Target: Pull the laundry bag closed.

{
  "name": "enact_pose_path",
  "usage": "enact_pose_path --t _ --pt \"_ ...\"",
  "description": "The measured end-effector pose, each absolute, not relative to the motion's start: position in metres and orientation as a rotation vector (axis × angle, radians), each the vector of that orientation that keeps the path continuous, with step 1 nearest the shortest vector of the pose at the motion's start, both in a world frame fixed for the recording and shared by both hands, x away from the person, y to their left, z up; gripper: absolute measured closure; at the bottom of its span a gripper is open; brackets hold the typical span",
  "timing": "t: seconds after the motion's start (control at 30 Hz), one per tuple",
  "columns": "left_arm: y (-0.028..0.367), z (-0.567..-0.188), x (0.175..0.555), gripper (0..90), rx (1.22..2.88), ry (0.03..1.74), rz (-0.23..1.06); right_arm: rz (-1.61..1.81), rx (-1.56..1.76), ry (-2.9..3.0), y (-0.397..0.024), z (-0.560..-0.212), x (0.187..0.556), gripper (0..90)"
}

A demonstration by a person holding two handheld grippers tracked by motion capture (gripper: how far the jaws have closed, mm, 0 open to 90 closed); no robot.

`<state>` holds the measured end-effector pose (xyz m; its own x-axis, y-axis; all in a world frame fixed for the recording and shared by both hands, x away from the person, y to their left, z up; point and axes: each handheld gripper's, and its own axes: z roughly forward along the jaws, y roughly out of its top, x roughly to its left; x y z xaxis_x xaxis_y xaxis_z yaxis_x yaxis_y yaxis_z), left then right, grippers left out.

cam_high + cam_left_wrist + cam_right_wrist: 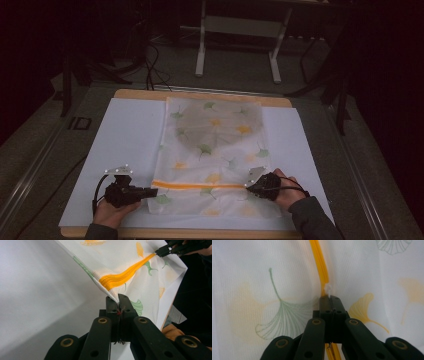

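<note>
- The left gripper (pixel 118 298) pinches the edge of the leaf bag (pixel 215 145) by its orange zipper (pixel 200 185).
- The right gripper (pixel 330 298) pinches the white zipper tab (pixel 328 289).

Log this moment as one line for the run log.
left gripper: shut on mesh bag edge | right gripper: shut on zipper pull | orange zipper: closed | bag flat on table
</note>
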<state>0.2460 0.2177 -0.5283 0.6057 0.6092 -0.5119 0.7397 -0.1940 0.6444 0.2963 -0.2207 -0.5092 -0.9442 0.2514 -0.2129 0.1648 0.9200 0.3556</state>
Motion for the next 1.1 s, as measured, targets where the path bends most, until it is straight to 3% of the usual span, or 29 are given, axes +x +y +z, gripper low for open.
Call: enact_pose_path --t 1.1 --pt "0.220 -0.529 0.246 88.6 1.892 1.079 -0.180 0.397 0.370 2.784 -0.257 -0.502 0.290 90.0"
